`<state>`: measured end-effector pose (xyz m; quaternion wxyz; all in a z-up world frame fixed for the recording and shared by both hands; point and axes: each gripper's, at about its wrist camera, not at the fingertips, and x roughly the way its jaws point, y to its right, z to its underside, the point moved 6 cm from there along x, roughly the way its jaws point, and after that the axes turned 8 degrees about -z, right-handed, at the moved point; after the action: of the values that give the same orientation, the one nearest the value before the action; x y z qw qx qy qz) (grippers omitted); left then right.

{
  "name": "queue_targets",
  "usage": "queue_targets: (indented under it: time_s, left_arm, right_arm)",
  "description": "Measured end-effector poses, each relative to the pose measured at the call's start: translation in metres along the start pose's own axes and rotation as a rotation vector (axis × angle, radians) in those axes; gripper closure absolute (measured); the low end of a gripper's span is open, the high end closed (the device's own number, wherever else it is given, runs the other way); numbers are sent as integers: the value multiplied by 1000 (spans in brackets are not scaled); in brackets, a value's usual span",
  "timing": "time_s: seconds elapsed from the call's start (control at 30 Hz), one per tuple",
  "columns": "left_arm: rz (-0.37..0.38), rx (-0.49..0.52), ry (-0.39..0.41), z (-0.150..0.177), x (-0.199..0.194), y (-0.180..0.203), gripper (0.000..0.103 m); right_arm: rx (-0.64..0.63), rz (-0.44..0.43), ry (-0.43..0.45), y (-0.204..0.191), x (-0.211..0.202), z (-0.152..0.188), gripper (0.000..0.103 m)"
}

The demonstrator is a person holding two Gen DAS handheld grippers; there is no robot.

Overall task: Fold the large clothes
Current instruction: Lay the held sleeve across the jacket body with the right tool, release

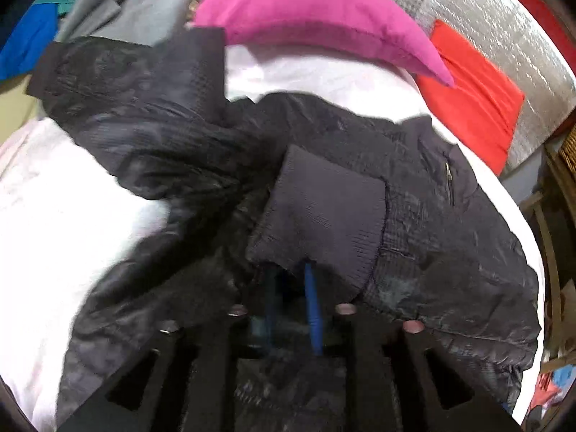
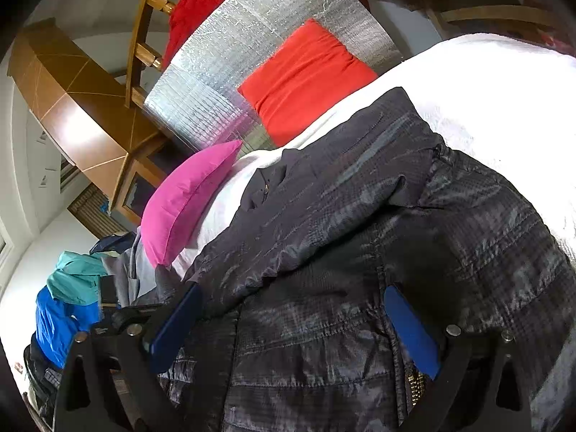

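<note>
We see a black quilted jacket (image 1: 414, 187) spread crumpled over a white bed (image 1: 64, 216); in the right wrist view the same jacket (image 2: 360, 252) fills the lower middle, lying on the bed (image 2: 486, 82). One sleeve (image 1: 136, 115) lies stretched toward the upper left over the white sheet. A ribbed knit cuff (image 1: 320, 212) sits bunched in the middle of the jacket, right in front of our left gripper (image 1: 291, 273). Left jaws are clenched on that cuff edge, the blue fingers (image 1: 312, 309) close together with fabric pinched between them. A small zip pull (image 1: 448, 171) shows on the jacket's far right side.

Our right gripper (image 2: 293, 313) hovers at the jacket body, jaws released wide, blue fingers (image 2: 410, 331) well apart with quilted fabric lying between them, not pinched as far as we can tell. A brass zipper (image 2: 414, 388) runs just beside the right-hand finger.

Beyond the jacket: a pink pillow (image 1: 306, 14) and a red pillow (image 1: 475, 93) on the bed, against a silver foil sheet (image 1: 504, 25). Grey, teal and blue clothes (image 1: 108, 3) are piled at the bed's far left. Right wrist view also shows the pink pillow (image 2: 183, 201), red pillow (image 2: 306, 79), foil sheet (image 2: 223, 72), the piled clothes (image 2: 68, 298), and a wooden cabinet (image 2: 82, 115) behind.
</note>
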<state>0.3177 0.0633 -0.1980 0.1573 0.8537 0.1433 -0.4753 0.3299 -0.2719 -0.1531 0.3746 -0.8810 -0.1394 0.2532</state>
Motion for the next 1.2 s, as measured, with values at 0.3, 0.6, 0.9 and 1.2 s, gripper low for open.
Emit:
queue_targets:
  time_s: [0.3,0.6,0.9,1.2]
  left_arm:
    - [6,101,174,-16,-47,26,32]
    - [-60,390,90,29,15,112,32]
    - [-58,363,180,31,27,105,15]
    - [-16,338,183,31,30,99,14]
  right_arm:
    - [0,-6,3,-2,0,0,1]
    - [1,-9,3,-2,0,0,1]
    - [216,-108,47,10,-22,-25,1]
    - [634,-25,-54,89,20,-72,26]
